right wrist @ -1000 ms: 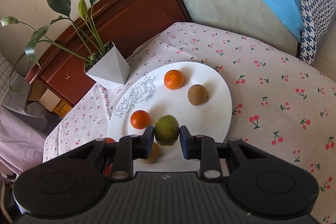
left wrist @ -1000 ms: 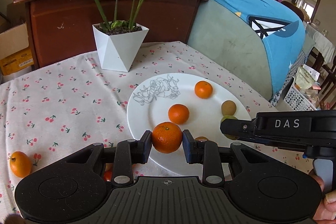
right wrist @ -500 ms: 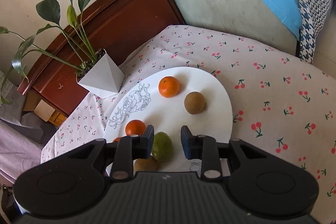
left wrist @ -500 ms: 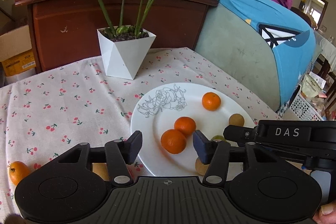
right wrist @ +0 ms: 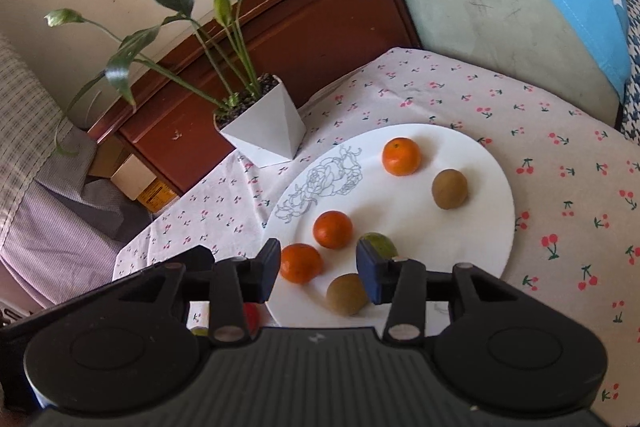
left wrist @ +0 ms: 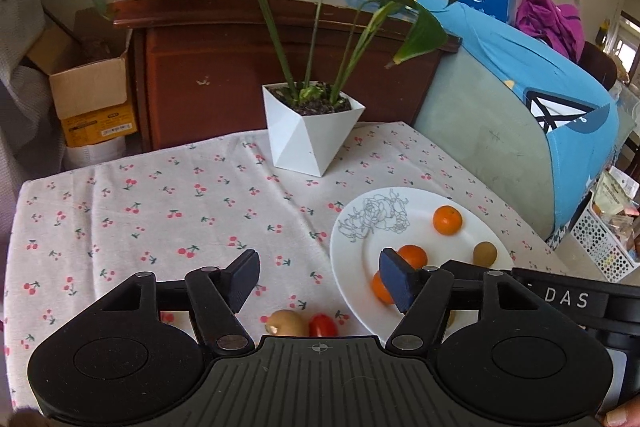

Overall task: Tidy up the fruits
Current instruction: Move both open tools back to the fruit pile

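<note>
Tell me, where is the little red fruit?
In the left wrist view the small red fruit lies on the cherry-print tablecloth, off the white plate, right beside a brownish fruit.

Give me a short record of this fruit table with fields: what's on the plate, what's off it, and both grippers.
plate: white plate with a line-drawn flower, on the cherry-print tablecloth
on plate: three oranges, two kiwis, one green fruit
off plate: a brownish fruit and a small red fruit on the cloth, left of the plate
left gripper: jaws opening, nothing between them
right gripper: jaws opening, pressing on nothing
nearby: potted plant behind the plate
</note>
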Motion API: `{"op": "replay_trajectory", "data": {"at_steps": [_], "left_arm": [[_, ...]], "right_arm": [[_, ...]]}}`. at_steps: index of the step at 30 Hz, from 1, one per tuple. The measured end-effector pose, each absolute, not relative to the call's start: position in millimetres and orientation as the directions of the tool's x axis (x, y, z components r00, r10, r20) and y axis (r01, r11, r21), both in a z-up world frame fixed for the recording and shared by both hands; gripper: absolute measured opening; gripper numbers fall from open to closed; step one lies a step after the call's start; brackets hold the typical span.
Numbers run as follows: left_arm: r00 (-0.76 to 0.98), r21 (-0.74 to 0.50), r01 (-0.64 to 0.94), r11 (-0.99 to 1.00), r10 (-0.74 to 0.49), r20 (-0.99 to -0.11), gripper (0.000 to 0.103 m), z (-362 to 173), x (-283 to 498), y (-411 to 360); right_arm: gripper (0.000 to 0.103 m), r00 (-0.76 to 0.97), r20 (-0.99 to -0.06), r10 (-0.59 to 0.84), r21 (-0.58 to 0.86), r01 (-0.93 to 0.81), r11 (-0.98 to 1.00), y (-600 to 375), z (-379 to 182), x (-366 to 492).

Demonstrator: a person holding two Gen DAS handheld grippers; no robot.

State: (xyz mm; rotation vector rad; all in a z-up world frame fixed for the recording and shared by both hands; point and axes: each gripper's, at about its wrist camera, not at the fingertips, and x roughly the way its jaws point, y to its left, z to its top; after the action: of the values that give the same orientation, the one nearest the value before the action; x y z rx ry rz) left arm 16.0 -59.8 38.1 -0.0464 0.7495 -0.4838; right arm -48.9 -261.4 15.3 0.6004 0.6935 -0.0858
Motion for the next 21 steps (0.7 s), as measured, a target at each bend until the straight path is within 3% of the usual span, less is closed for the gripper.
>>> {"op": "replay_trajectory", "data": {"at_steps": [21], "left_arm": [[0.687,-0.201,0.174,0.964,-0.265,-0.677,0.071,31,2,28]], "right_arm": [[0.044,0.7,-0.651,0.294,0.439,0.03,0.898,-186,5,-51]]}}
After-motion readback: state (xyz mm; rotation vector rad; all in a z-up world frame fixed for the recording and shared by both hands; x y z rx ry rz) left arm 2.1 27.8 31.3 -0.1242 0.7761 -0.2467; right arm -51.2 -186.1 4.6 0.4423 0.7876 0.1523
